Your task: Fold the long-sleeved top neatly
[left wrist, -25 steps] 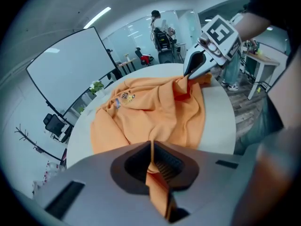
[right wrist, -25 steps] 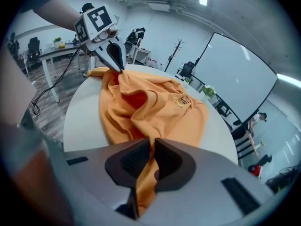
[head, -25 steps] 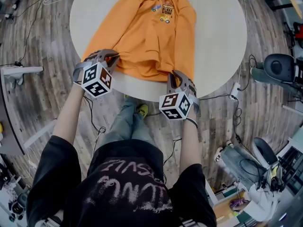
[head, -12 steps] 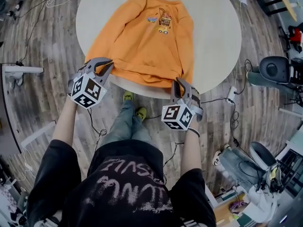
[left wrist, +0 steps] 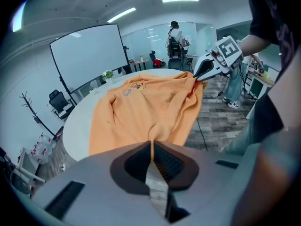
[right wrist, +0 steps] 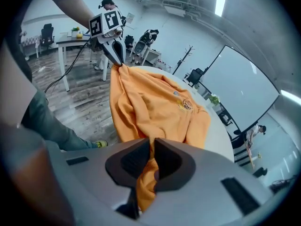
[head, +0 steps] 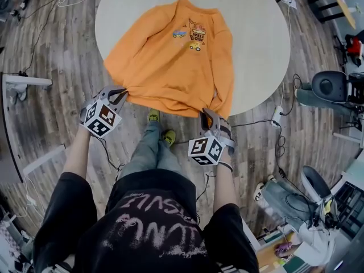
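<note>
An orange long-sleeved top [head: 170,61] with a small printed picture on the chest lies front-up on a round white table [head: 256,27]. Its hem hangs past the table's near edge. My left gripper [head: 118,95] is shut on the hem's left corner, and orange cloth [left wrist: 141,107] runs straight out of its closed jaws [left wrist: 151,144]. My right gripper [head: 207,116] is shut on the hem's right corner, with a fold of the top [right wrist: 155,102] hanging down between its jaws [right wrist: 152,147]. Both grippers are off the table, over the floor. Each shows in the other's view: right gripper [left wrist: 200,74], left gripper [right wrist: 117,58].
Wood floor with cables surrounds the table. A power strip [head: 278,115] lies to the right and an office chair [head: 335,81] stands farther right. My own feet in yellow-green shoes [head: 162,127] are under the hem. A whiteboard [left wrist: 89,55] stands beyond the table.
Both grippers have drawn back toward me with the hem, from the table's near edge out over the floor. The top slid nearer along the table, and its hem now hangs off.
</note>
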Action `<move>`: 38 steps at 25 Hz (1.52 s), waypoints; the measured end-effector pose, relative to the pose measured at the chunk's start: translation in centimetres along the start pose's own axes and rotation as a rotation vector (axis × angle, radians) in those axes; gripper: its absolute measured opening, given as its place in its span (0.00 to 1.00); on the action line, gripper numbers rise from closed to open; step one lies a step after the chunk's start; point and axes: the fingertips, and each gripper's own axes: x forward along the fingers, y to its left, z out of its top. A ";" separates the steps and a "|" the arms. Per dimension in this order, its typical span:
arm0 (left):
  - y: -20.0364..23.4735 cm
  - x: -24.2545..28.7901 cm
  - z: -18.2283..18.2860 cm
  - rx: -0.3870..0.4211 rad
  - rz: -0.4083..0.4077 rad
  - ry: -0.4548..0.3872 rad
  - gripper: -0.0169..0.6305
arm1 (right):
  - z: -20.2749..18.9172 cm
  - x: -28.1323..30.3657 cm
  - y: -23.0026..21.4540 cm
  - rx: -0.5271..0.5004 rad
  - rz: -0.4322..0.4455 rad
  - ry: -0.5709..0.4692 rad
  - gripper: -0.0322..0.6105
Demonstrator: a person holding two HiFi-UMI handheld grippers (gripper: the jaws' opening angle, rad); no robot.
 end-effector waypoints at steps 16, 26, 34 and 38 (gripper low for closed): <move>0.1 -1.4 -1.4 0.057 -0.047 0.075 0.25 | -2.0 -3.7 -1.4 0.602 -0.040 -0.074 0.33; -2.4 0.4 5.0 0.159 -0.078 0.015 0.25 | -10.3 -3.9 0.4 1.203 0.030 -0.052 0.43; -8.0 2.0 9.6 0.267 -0.154 -0.009 0.25 | -10.0 -2.1 0.8 1.311 0.087 -0.129 0.33; -10.1 3.4 11.9 0.323 -0.183 -0.014 0.25 | -11.2 -2.4 -1.1 1.260 0.014 -0.123 0.09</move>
